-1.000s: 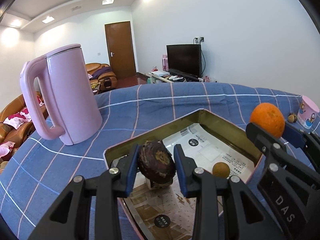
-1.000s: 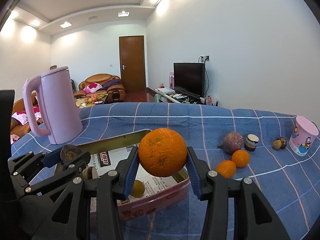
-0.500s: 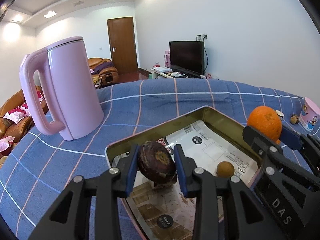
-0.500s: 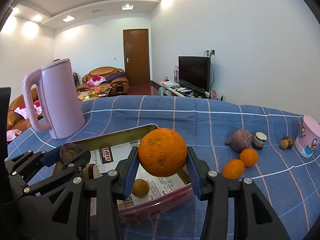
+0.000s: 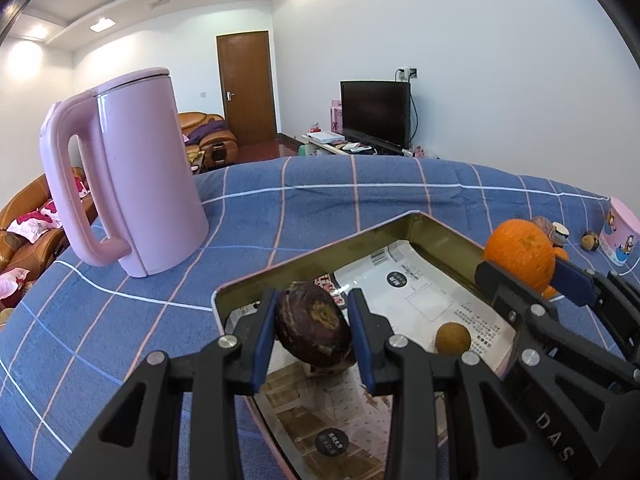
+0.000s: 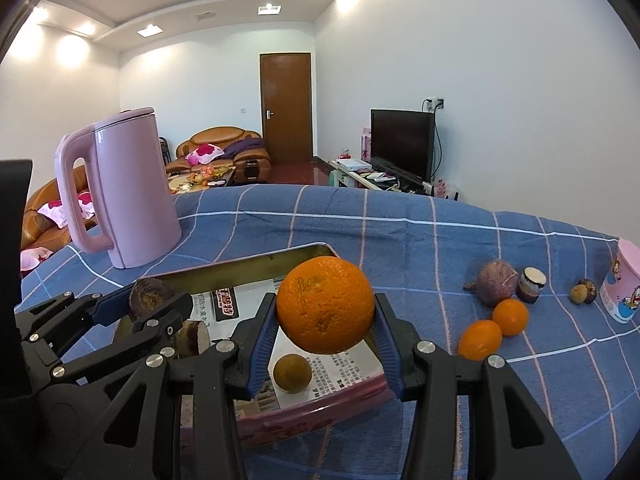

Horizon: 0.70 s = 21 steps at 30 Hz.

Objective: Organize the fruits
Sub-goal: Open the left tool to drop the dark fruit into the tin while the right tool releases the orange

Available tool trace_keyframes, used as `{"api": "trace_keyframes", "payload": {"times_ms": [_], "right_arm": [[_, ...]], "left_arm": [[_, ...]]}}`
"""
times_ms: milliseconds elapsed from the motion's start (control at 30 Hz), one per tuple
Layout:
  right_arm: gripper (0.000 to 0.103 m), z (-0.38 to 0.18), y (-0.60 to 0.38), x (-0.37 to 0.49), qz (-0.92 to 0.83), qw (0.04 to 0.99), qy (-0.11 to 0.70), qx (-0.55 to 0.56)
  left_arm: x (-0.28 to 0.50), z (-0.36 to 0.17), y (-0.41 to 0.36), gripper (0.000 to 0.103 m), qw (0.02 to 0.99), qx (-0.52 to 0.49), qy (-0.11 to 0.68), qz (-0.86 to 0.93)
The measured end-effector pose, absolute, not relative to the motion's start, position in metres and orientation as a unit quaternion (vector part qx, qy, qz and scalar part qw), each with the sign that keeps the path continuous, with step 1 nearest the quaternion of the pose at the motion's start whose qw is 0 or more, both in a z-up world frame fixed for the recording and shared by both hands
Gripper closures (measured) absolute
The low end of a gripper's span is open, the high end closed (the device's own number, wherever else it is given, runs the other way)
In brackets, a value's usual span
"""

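Note:
My left gripper point(image 5: 314, 334) is shut on a dark purple-brown fruit point(image 5: 312, 330) and holds it over the near left part of the metal tin point(image 5: 444, 226). My right gripper point(image 6: 326, 322) is shut on a large orange point(image 6: 325, 304) above the tin's right side point(image 6: 320, 408). A small brown round fruit point(image 6: 292, 373) lies on the tin's paper lining; it also shows in the left wrist view point(image 5: 453, 338). A cut purple piece point(image 6: 194, 336) lies in the tin under the left gripper point(image 6: 154, 304).
A tall pink kettle point(image 5: 132, 168) stands at the back left on the blue checked cloth. To the right lie two small oranges point(image 6: 494, 328), a purple fruit point(image 6: 498, 282), a small jar point(image 6: 532, 284), two small brown fruits point(image 6: 584, 292) and a pink cup point(image 6: 622, 282).
Both grippers, still holding their fruits, have dropped a little over the tin. The kettle and the tin sit higher and larger in both views.

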State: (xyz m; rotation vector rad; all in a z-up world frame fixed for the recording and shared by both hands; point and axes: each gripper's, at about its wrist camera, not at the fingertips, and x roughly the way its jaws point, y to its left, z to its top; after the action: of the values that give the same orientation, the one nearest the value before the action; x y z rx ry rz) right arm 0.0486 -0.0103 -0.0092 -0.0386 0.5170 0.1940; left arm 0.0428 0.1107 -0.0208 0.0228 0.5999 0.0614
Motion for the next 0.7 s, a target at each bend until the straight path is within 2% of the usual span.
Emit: {"api": "trace_keyframes", "payload": {"times_ms": [467, 700], "right_arm": [[0.054, -0.0142, -0.0136, 0.0572, 0.134, 0.949, 0.284, 0.002], [0.053, -0.0111, -0.0165, 0.0522, 0.135, 0.953, 0.271, 0.006]], "left_arm": [[0.0439, -0.0211, 0.1145, 0.066, 0.953, 0.001, 0.301, 0.032], [0.044, -0.0212, 0.1144, 0.066, 0.953, 0.002, 0.3, 0.033]]}}
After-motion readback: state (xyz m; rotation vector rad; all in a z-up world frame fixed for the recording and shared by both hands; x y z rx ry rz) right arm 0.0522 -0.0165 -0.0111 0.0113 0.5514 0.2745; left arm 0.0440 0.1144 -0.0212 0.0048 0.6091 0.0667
